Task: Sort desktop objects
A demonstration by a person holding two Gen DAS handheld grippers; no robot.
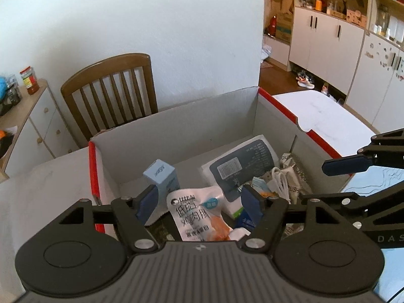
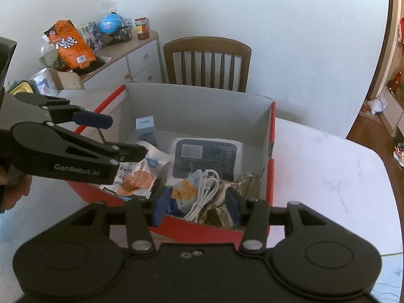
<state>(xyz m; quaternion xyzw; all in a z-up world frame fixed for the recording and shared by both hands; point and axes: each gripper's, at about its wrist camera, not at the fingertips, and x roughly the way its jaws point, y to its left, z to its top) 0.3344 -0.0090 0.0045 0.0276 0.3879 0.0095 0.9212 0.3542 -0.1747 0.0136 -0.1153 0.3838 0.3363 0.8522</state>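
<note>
Both grippers are held over an open red cardboard box (image 2: 270,149) with grey inner walls, standing on a white marble-look table (image 2: 328,166).

Left gripper (image 1: 199,202): fingers spread apart, nothing between them. Directly below the gap, at the box's near-left end, lies a white snack pouch (image 1: 194,214) with dark printed characters and an orange picture at its lower end. A pale blue carton (image 1: 161,176) stands upright behind it, near the left wall.

Right gripper (image 2: 197,207): fingers apart, holding nothing, poised above the box's near rim. Under the gap sit a small blue-and-orange packet (image 2: 184,192) and a coiled white cable (image 2: 204,192), touching each other. Crinkled tan wrappers (image 2: 247,184) fill the near-right corner. Further in, a flat white pack (image 2: 207,159) with a dark label panel and barcode leans on the floor of the box, mid-right.

Seen from the right wrist, the left gripper enters from the left side, over the box's left wall.

Beyond the box: a brown slatted wooden chair (image 2: 207,63) against a white wall. Left of it, a white drawer cabinet (image 2: 141,60) carrying an orange bag (image 2: 70,45), a small globe (image 2: 109,24) and a red-labelled jar (image 2: 142,29). In the left wrist view, white cupboards (image 1: 328,48) and open shelving stand at far right.
</note>
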